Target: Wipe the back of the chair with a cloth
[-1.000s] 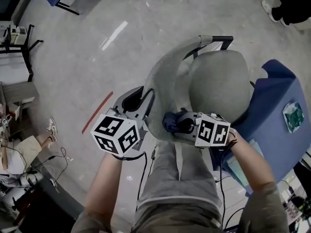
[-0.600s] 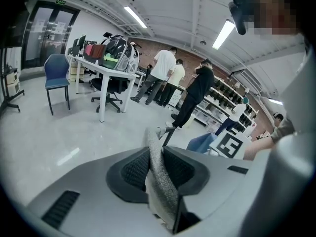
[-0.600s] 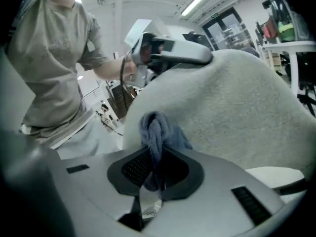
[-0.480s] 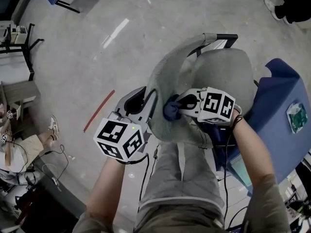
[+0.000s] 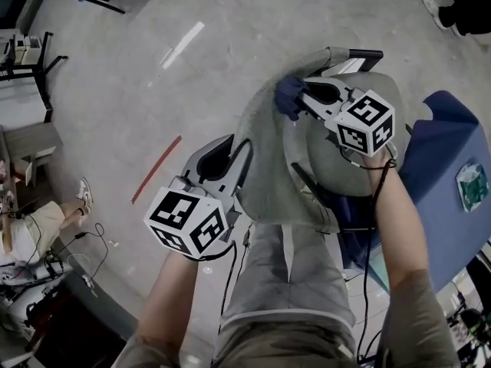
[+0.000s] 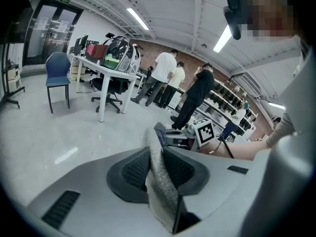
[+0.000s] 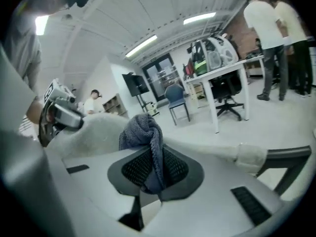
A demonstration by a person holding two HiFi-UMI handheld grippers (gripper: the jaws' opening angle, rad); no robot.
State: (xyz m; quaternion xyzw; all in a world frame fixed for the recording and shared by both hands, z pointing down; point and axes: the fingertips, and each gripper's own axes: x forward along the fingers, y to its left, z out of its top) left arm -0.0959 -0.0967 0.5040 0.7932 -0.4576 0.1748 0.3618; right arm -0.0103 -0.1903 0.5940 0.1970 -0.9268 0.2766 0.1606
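In the head view the grey fabric chair back (image 5: 265, 148) curves away from me, with the seat (image 5: 326, 156) to its right. My left gripper (image 5: 235, 152) is shut on the near edge of the chair back; the left gripper view shows the grey chair back (image 6: 160, 181) pinched between the pads at the left gripper (image 6: 157, 168). My right gripper (image 5: 305, 96) is shut on a bunched dark-blue cloth (image 5: 288, 95), which rests on the far top of the back. In the right gripper view the cloth (image 7: 143, 132) sticks up from the right gripper (image 7: 150, 169), over the chair back (image 7: 96, 132).
A blue chair (image 5: 441, 152) with a green item (image 5: 469, 182) stands close on the right. A red tape line (image 5: 156, 169) marks the floor to the left. A seated person (image 5: 31, 236) is at the far left. Standing people (image 6: 197, 95), a white table (image 6: 101, 69) and another blue chair (image 6: 57, 72) are farther off.
My right gripper has carried the cloth along the top of the chair back, from the near end by my legs to the far end. The left gripper stayed clamped in place.
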